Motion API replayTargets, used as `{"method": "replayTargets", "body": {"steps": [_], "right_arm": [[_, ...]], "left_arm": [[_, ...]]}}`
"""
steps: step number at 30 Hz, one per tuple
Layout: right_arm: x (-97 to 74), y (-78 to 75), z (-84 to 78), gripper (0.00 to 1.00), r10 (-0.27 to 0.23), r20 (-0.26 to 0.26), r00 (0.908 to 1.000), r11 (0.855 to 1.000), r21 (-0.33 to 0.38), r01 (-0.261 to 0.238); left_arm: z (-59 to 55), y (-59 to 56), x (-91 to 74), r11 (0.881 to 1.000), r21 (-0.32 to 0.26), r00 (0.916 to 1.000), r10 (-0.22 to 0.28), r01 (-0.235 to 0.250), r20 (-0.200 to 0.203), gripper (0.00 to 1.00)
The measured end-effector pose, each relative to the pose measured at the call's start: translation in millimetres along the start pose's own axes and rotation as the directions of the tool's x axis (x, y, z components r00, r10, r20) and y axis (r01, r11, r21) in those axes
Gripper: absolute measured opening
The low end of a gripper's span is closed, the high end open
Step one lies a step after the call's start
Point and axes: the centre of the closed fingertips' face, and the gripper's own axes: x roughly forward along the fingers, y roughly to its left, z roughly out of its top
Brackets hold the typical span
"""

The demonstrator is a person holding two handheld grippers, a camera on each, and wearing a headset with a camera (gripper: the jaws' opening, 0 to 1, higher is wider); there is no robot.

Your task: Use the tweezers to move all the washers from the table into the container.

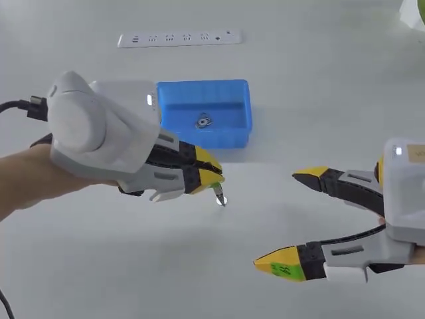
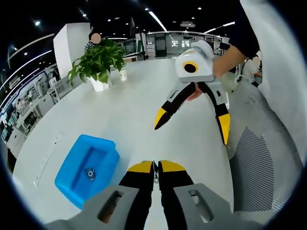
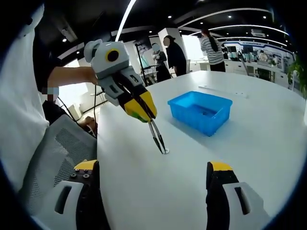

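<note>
Blue container [image 1: 206, 136] toward the counter's far edge held one washer [image 1: 203, 121]; my left gripper [image 1: 216, 174] clamped the tweezers [image 1: 218, 195], tips at another washer [image 3: 166, 151] mid-counter; my right gripper [image 1: 282, 219] gaped empty.

No text can be read. A green sticker [image 1: 284, 269] on the lower jaw of the right gripper [image 1: 275, 219], at 5 o'clock in the head view, bears dark marks too small to make out. A beige label [image 1: 416, 153] on its body at 3 o'clock is blurred. Lit signs [image 2: 178, 43] at 12 o'clock in the left gripper view are illegible, as are the marks on the power strip [image 1: 179, 38].
</note>
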Motion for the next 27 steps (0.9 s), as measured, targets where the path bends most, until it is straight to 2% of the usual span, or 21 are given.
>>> {"method": "replayTargets", "body": {"steps": [12,21,27], "right_arm": [[-0.4,0.4,2.5,0.91,0.007,0.013,0.9999,1.0,0.016,-0.007],[1.0,2.4,-0.9,0.89,0.019,-0.001,0.9998,1.0,0.009,-0.019],[18.9,0.8,6.7,0.85,0.068,-0.022,0.9974,0.997,-0.042,-0.069]], "left_arm": [[-3.9,-0.8,-0.7,1.0,0.019,0.9996,-0.004,0.005,-0.029,0.07],[-0.5,-0.2,3.0,1.0,0.014,0.9998,-0.004,0.004,-0.019,0.07],[0.6,-1.4,4.7,1.0,0.024,0.9996,-0.018,0.019,-0.022,0.07]]}}
